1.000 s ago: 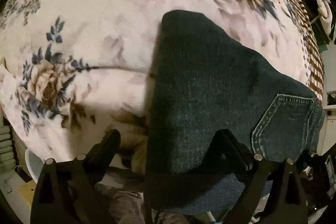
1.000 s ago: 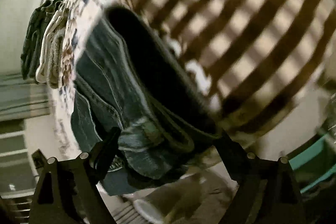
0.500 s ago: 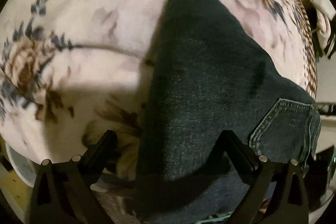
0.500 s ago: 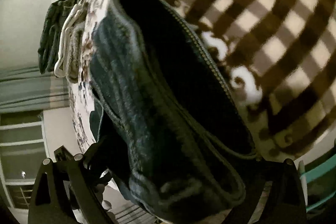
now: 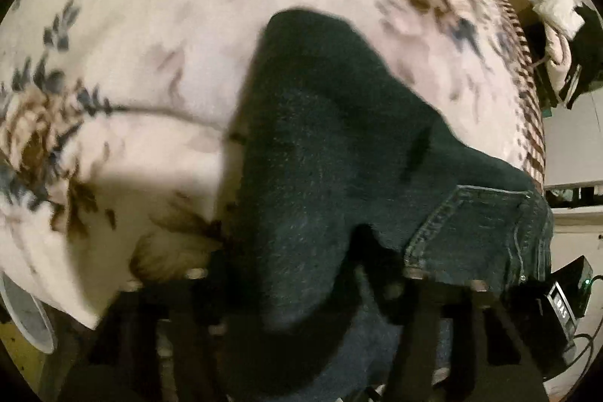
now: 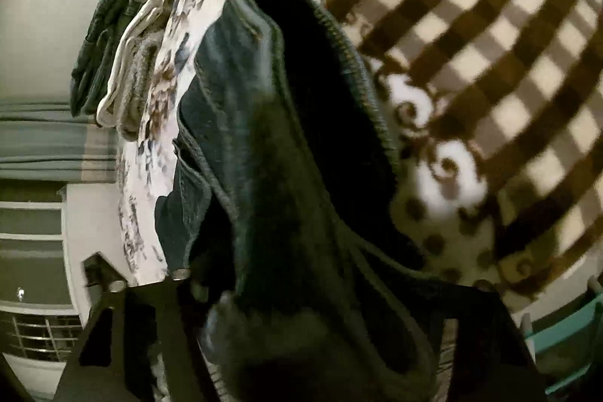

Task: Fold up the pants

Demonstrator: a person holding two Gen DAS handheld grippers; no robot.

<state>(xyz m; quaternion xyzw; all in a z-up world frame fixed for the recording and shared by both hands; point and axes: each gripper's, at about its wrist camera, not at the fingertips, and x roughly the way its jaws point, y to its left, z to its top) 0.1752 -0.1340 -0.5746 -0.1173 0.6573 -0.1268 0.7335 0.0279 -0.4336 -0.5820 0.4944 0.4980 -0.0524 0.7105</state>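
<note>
Dark blue jeans (image 5: 331, 153) lie folded on a floral bedspread (image 5: 158, 43), with a back pocket (image 5: 475, 232) at the right. My left gripper (image 5: 301, 292) is at the near edge of the jeans, its jaws narrowed around a raised fold of denim. In the right wrist view the jeans' waistband end (image 6: 286, 145) fills the middle. My right gripper (image 6: 331, 289) has thick bunched denim between its jaws at the waistband.
A stack of folded clothes (image 6: 117, 55) lies on the far part of the bed. A brown checked blanket (image 6: 471, 25) covers the bed beside the jeans. A black device (image 5: 565, 300) with a cable sits off the bed's right edge.
Both grippers have narrowed from wide open onto the denim. The left one pushed forward over the near edge, and a fold of cloth has risen between its jaws.
</note>
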